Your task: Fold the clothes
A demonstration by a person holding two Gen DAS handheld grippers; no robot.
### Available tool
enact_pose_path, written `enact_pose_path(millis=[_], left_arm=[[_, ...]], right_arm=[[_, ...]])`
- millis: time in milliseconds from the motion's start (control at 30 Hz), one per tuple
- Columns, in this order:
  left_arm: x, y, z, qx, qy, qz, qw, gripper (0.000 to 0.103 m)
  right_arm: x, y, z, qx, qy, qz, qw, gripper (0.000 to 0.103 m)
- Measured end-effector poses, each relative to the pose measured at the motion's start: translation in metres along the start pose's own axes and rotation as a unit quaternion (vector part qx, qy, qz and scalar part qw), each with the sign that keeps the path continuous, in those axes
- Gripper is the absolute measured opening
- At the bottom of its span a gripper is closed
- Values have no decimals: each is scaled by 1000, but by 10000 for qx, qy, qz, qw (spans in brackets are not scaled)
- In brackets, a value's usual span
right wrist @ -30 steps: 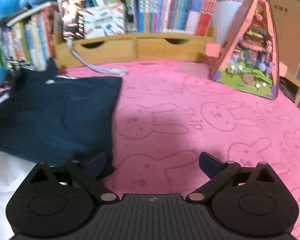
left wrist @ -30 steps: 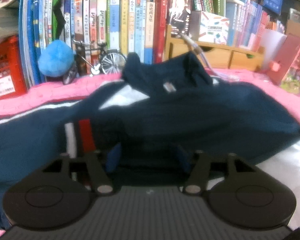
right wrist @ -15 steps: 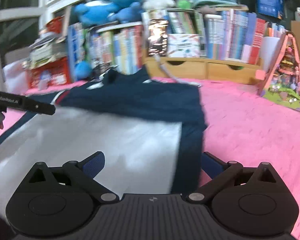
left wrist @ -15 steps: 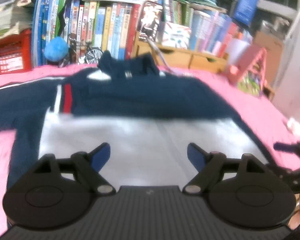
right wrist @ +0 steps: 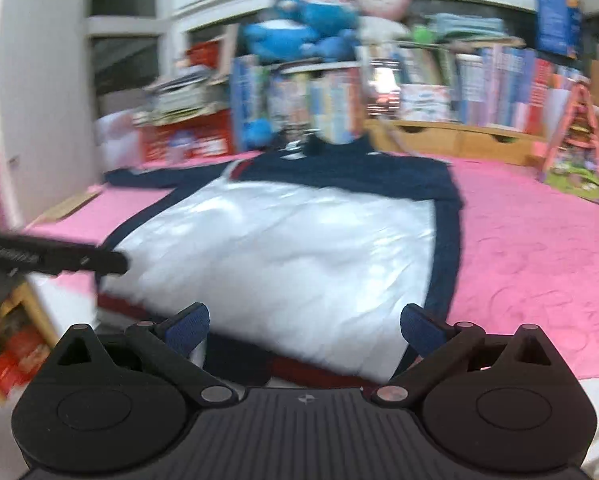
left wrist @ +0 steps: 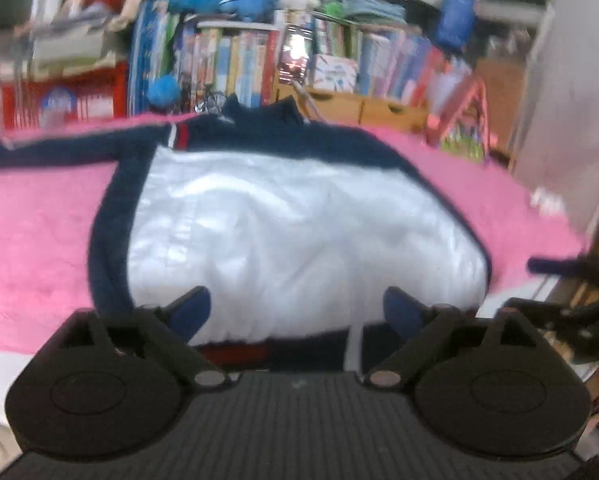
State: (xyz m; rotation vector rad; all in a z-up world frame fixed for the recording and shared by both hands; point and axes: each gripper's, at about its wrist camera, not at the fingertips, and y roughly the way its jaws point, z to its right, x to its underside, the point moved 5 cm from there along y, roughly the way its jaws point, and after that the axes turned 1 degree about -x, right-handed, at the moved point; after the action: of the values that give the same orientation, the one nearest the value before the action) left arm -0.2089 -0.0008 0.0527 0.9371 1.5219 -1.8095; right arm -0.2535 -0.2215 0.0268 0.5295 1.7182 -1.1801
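A navy and white jacket (left wrist: pixel 299 224) lies flat on the pink blanket (left wrist: pixel 35 216), collar toward the bookshelf, its left sleeve stretched out to the left. In the right wrist view the same jacket (right wrist: pixel 283 248) fills the middle, with its right sleeve folded in out of sight. My left gripper (left wrist: pixel 297 310) hovers open above the jacket's hem, holding nothing. My right gripper (right wrist: pixel 304 327) is open too, back from the hem near the bed's front edge. Each gripper shows at the side of the other's view: the right gripper (left wrist: pixel 579 280), the left gripper (right wrist: pixel 55 260).
A bookshelf (left wrist: pixel 235 60) packed with books lines the back, with blue plush toys (right wrist: pixel 299 36) on top. Wooden drawers (right wrist: pixel 459 140) and a pink toy house (right wrist: pixel 575 148) stand at the back right. A red crate (left wrist: pixel 63 96) is at the back left.
Both grippers have pulled up and back from the jacket. The left one let go of the navy cloth it was pressed into a second ago; the jacket now lies spread flat.
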Motion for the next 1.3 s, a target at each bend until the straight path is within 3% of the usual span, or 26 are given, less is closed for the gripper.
enact_pose_path(millis=[67, 200, 267, 833, 1033, 1133, 1233, 1300], left_arm=[[4, 5, 5, -226, 289, -82, 9993, 96], [9, 19, 2, 29, 17, -339, 9994, 96], [12, 18, -2, -63, -7, -334, 9994, 96], [12, 18, -10, -91, -125, -300, 9994, 96], [-25, 28, -83, -216, -883, 85, 9958, 96], [-43, 37, -144, -696, -1471, 250, 9863, 96], [-60, 44, -200, -1316, -1685, 480, 9757, 98], [-74, 54, -240, -1484, -2046, 695, 9650, 103]], right_arm=[[8, 4, -6, 34, -109, -129, 9999, 103], [16, 18, -15, 63, -93, -385, 9992, 103], [18, 21, -20, 10, -129, -437, 9990, 103], [4, 33, -20, -4, -351, -445, 9984, 103], [-45, 71, -7, 153, -622, -76, 9979, 103], [-69, 100, 0, 149, -512, 67, 9986, 103], [-92, 131, 3, 16, -553, 149, 9984, 103], [-103, 150, 1, 24, -721, 223, 9971, 103]])
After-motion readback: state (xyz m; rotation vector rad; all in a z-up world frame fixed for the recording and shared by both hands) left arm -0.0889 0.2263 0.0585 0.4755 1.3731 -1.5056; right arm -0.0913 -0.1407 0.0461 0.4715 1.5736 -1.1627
